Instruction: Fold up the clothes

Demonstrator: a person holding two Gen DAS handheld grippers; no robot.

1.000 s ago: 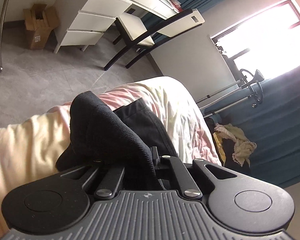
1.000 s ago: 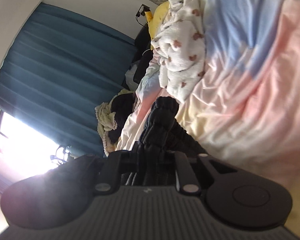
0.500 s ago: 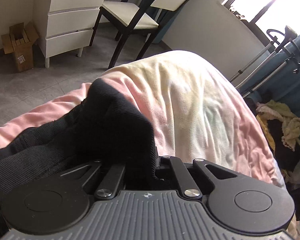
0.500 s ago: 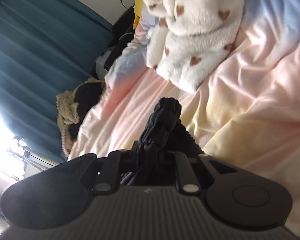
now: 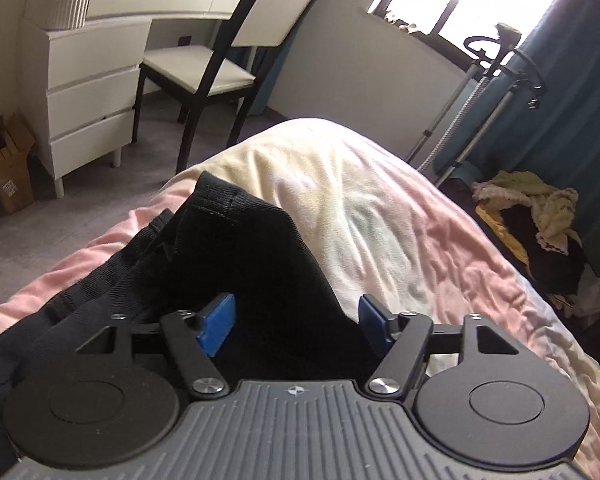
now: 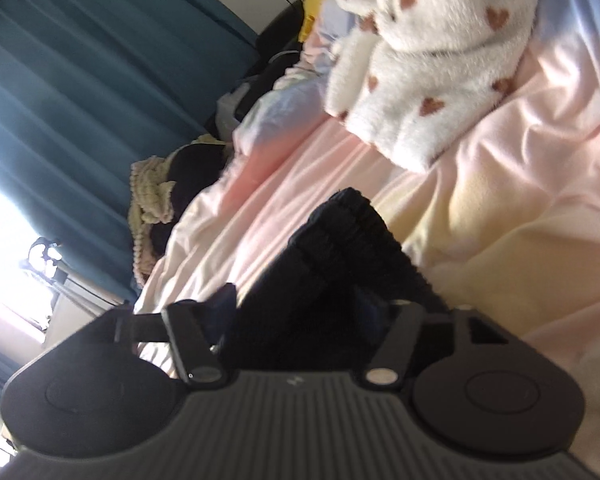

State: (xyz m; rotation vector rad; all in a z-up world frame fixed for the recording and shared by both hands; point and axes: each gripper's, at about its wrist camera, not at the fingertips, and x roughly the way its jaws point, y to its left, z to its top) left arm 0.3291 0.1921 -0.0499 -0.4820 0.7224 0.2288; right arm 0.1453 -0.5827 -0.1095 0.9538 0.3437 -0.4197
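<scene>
A black garment (image 5: 236, 264) lies bunched on the pink and cream bedsheet (image 5: 400, 216). My left gripper (image 5: 296, 324) is open, its blue pads (image 5: 216, 324) spread on either side of the cloth, which rests loose between them. In the right wrist view the same black garment (image 6: 340, 256) shows its ribbed edge on the sheet (image 6: 500, 240). My right gripper (image 6: 300, 312) is open too, with the cloth lying between its spread fingers.
A white drawer unit (image 5: 84, 92), a black-and-white chair (image 5: 220, 60) and a cardboard box (image 5: 4, 164) stand on the floor beyond the bed. A clothes pile (image 5: 540, 216) lies by the blue curtain. A white fleece with hearts (image 6: 440, 52) lies on the bed.
Both grippers have opened and let go of the black garment, which has settled on the bed. Both views have tilted down toward the bed.
</scene>
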